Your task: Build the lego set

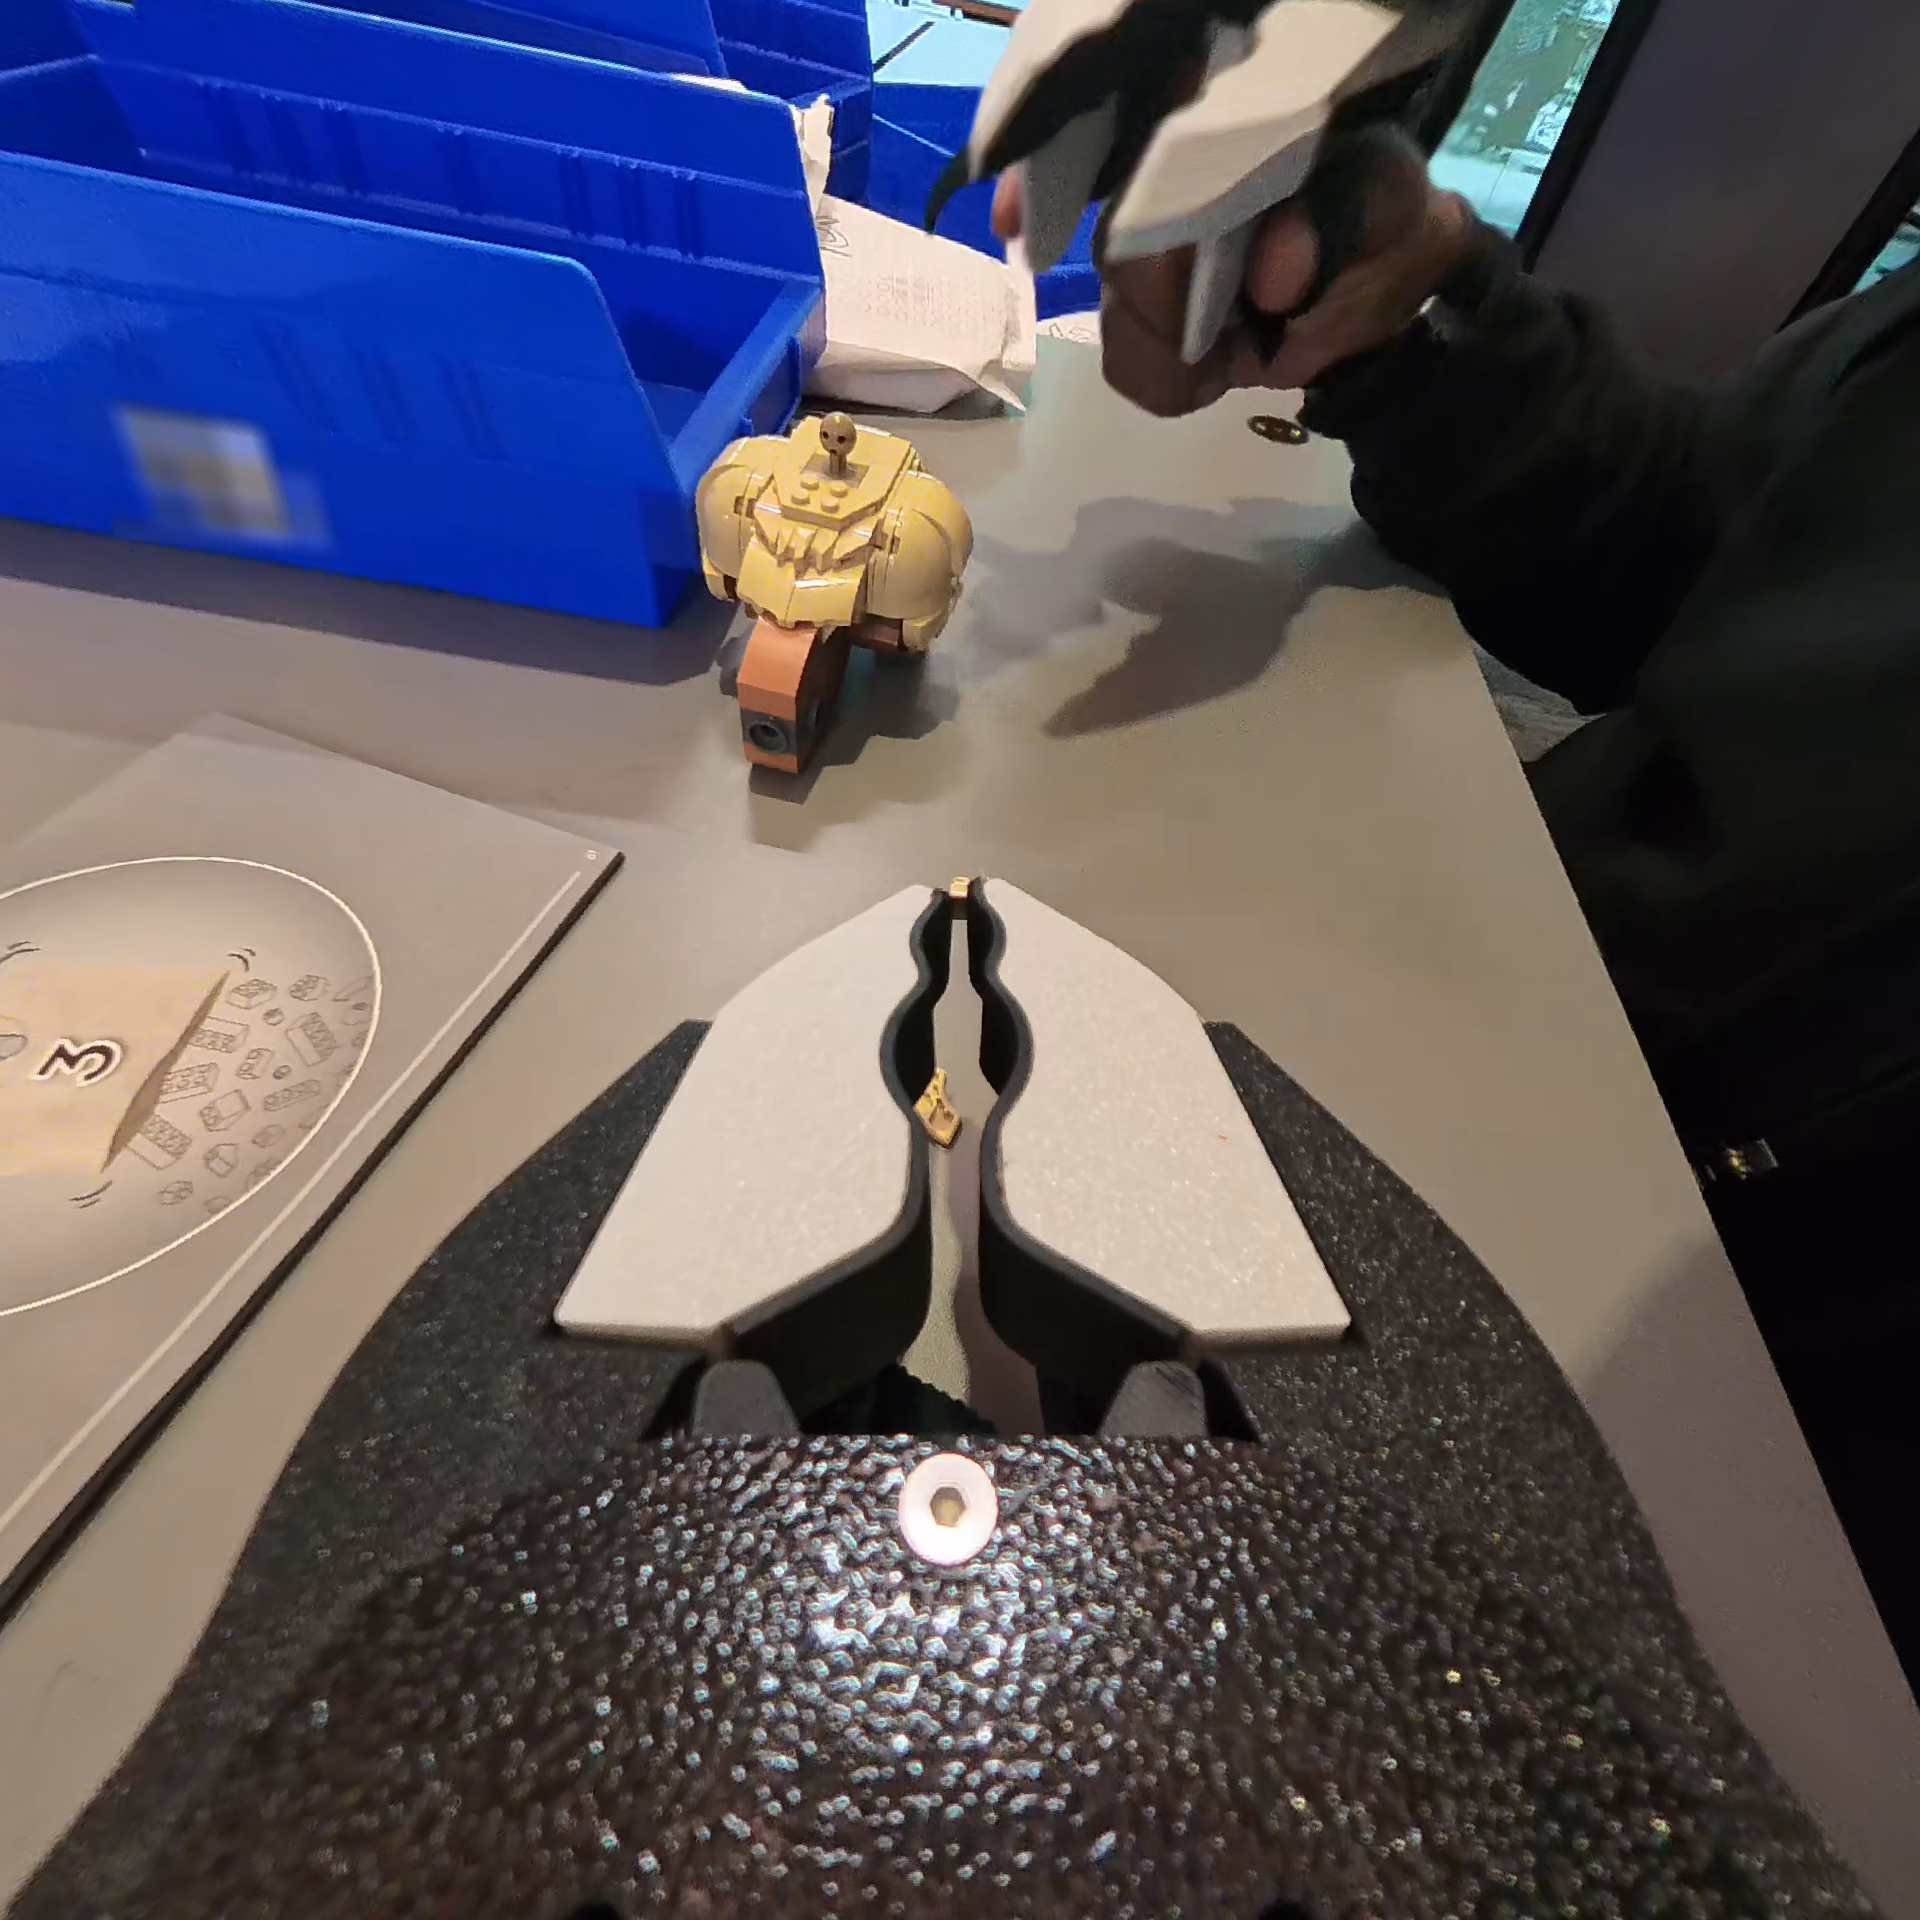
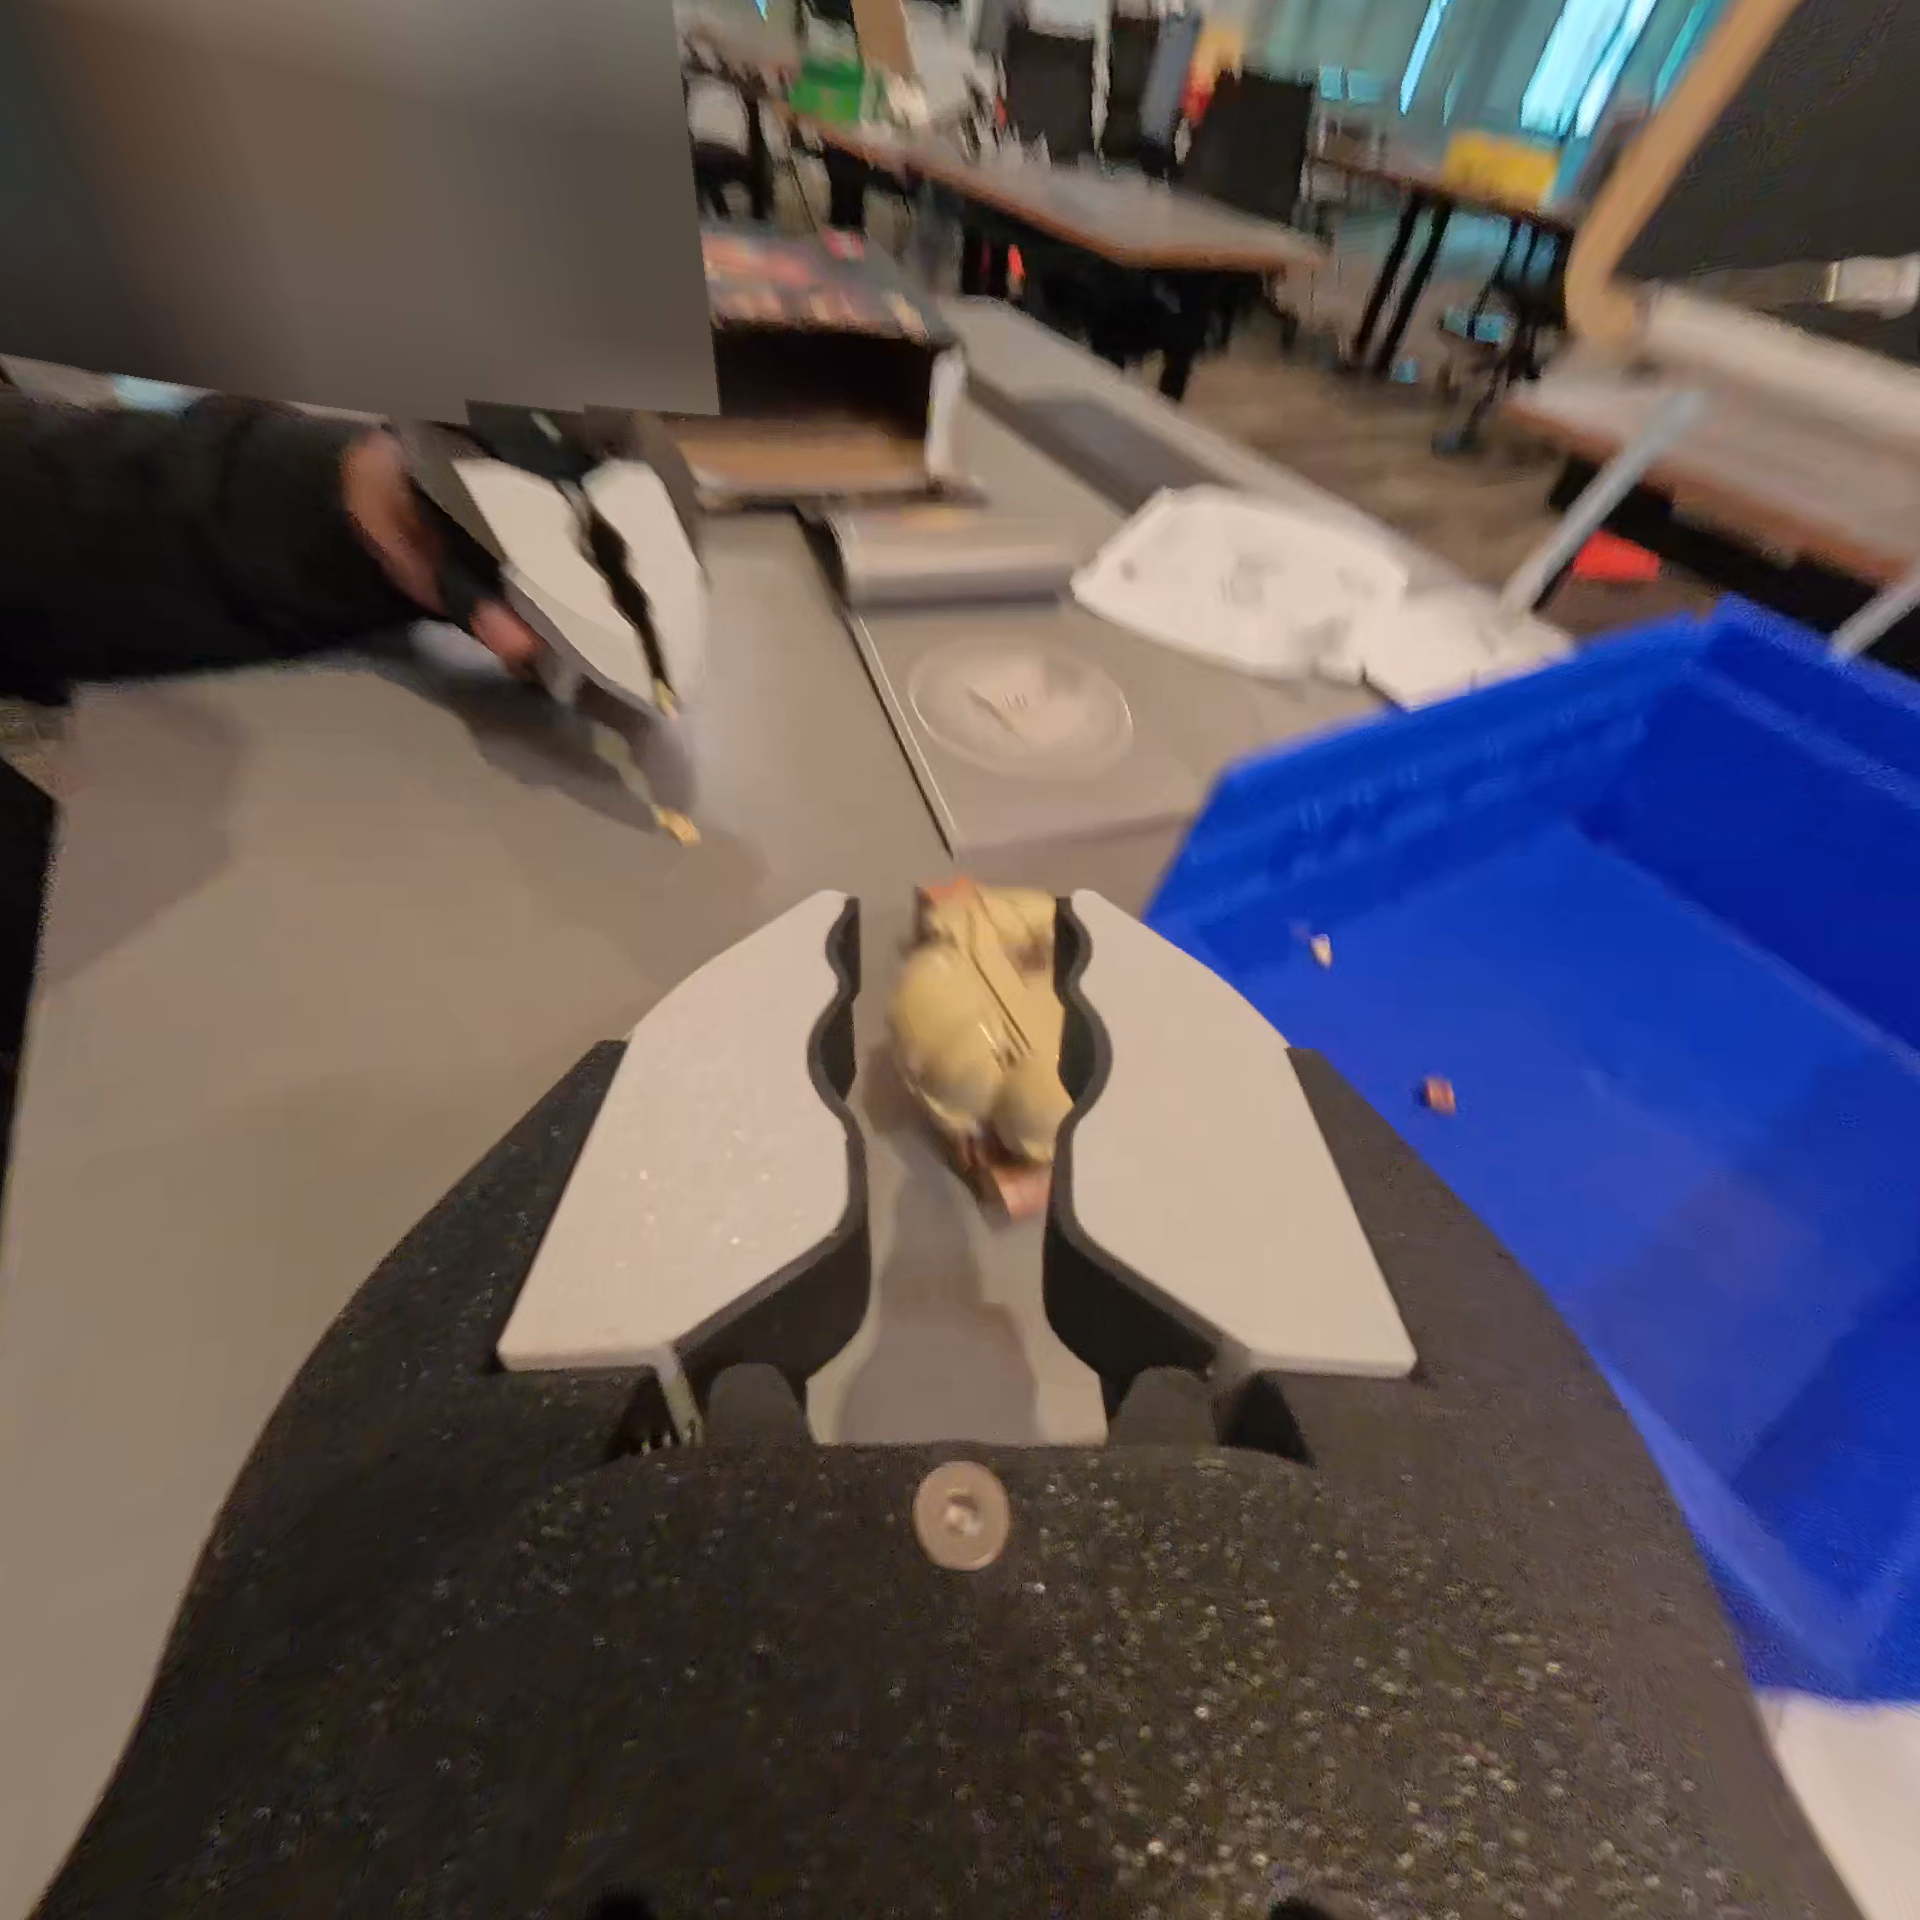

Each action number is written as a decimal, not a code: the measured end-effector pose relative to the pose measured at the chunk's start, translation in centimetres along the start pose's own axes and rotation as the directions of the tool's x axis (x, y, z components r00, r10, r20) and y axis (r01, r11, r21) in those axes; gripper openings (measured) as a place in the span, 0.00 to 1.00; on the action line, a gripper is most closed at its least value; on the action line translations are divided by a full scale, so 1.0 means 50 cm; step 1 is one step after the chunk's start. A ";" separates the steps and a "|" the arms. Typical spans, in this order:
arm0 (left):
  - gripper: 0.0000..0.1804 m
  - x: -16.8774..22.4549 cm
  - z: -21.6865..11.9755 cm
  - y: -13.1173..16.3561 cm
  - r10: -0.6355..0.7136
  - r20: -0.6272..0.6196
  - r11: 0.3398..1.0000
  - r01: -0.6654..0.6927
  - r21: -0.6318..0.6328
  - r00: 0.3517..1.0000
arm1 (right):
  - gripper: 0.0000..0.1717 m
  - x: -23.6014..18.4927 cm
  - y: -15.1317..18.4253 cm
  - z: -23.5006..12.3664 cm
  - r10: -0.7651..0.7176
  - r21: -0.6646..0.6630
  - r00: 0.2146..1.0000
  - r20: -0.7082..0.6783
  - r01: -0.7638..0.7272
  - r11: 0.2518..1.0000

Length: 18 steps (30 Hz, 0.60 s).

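- The left claw pinches a small tan piece at its tips, above the grey worktop.
- The right claw is raised and open; the tan model stands below, beside a blue bin.
- A grey booklet bears a printed circle with writing.

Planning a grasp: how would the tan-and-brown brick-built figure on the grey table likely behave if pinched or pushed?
The tan-and-brown brick-built figure probably feels stiff, but it is assembled from many small pieces, so a hard pinch may pop parts off. Its bulky tan body sits on narrow brown legs, so a high push would likely tip it. The rounded, smooth tan shells could slip between flat pads.
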<state>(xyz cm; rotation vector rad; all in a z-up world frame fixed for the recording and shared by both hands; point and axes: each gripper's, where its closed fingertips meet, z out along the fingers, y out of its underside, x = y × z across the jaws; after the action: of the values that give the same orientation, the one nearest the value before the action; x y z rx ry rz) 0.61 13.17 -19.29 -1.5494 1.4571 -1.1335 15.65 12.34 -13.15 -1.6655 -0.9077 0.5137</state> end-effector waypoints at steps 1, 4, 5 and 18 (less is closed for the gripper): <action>0.01 0.001 0.001 0.001 0.003 -0.001 1.000 -0.003 -0.004 1.000 | 0.24 0.019 0.030 0.001 0.025 -0.046 1.000 -0.010 -0.026 0.999; 0.01 0.003 0.003 0.003 0.012 -0.002 1.000 -0.012 -0.013 1.000 | 0.29 0.049 0.086 0.011 0.109 -0.119 0.993 0.044 -0.104 0.987; 0.01 0.003 0.003 0.004 0.015 -0.001 1.000 -0.015 -0.016 1.000 | 0.30 0.054 0.095 0.015 0.138 -0.134 0.988 0.076 -0.127 0.983; 0.01 0.010 0.005 0.007 0.033 -0.012 0.999 -0.033 -0.027 0.999 | 0.27 0.060 0.163 0.059 0.133 -0.278 0.937 0.323 -0.040 0.960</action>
<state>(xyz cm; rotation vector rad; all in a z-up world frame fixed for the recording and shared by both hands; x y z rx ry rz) 0.73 12.62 -19.63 -1.5348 1.5060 -1.1090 17.78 15.80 -21.40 -1.9031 -1.2008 0.7848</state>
